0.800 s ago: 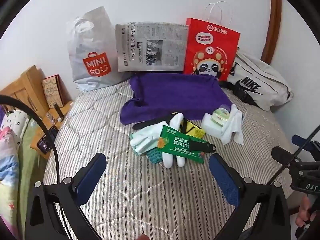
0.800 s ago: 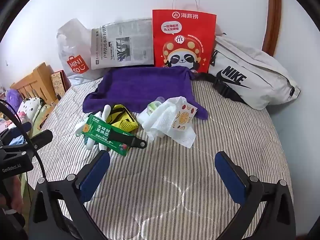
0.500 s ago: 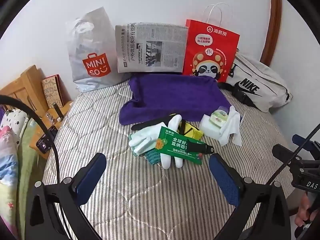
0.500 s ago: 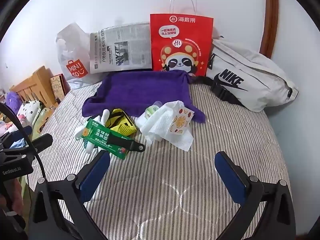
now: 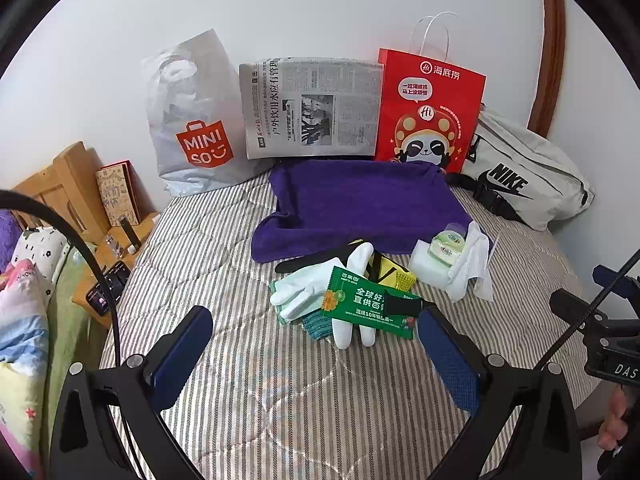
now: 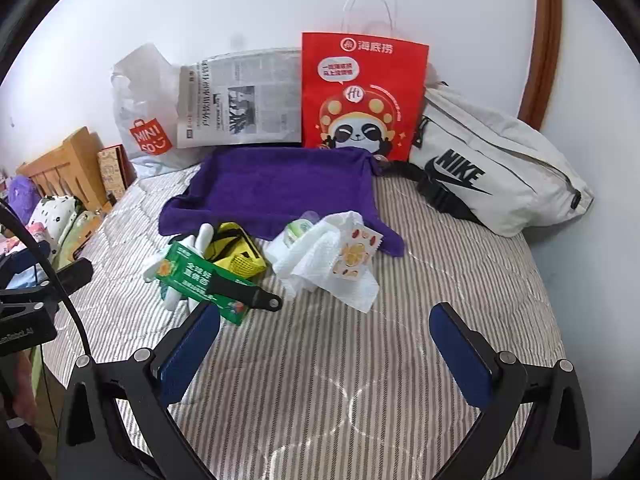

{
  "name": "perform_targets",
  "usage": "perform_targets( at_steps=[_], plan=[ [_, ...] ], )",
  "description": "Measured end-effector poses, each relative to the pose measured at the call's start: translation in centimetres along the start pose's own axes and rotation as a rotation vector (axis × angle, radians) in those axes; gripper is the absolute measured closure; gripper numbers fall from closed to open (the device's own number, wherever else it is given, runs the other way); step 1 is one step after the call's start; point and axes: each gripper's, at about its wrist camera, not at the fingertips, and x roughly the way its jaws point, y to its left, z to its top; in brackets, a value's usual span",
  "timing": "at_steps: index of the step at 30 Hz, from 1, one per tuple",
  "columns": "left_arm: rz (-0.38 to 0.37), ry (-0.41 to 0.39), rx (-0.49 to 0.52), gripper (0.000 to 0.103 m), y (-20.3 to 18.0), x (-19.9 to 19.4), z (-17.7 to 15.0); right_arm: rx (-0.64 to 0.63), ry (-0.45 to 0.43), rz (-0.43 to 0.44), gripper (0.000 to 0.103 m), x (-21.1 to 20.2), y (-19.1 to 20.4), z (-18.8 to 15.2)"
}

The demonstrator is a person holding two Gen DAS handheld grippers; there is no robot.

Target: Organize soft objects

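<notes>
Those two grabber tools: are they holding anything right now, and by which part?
Nothing is held. The left gripper and the right gripper both have their jaws wide open over the striped bedspread, short of the pile of items.

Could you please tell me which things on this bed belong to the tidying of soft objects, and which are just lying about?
Job: purple towel, white gloves, white tissue, green packet, yellow mesh pouch.

Lying about: newspaper, wooden headboard, phone.
</notes>
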Motion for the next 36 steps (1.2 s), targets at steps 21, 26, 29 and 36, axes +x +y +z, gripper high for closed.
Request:
perform_targets(
  at_steps=[21,26,29,36],
  plan=[
    [-0.002,0.014,-0.003,0.000,1.0,0.6,0.7,0.025,0.024,0.074,0.000,1.4,0.7,-0.2],
    [-0.017,0.023,-0.021,0.000,1.6,1.6,1.7,0.012,0.021,0.068,0.000,1.4,1.1,0.7],
    [-0.028,0.024,-0.030,0.000,1.8,2.4,2.4,0.023,0.013,0.074,0.000,1.5,0.9,1.4],
    [-0.040,0.054,-0.042,0.000,2.2,5.0,3.9,0.047,0.011,0.090,0.000,2.3,0.1,2.6]
  ],
)
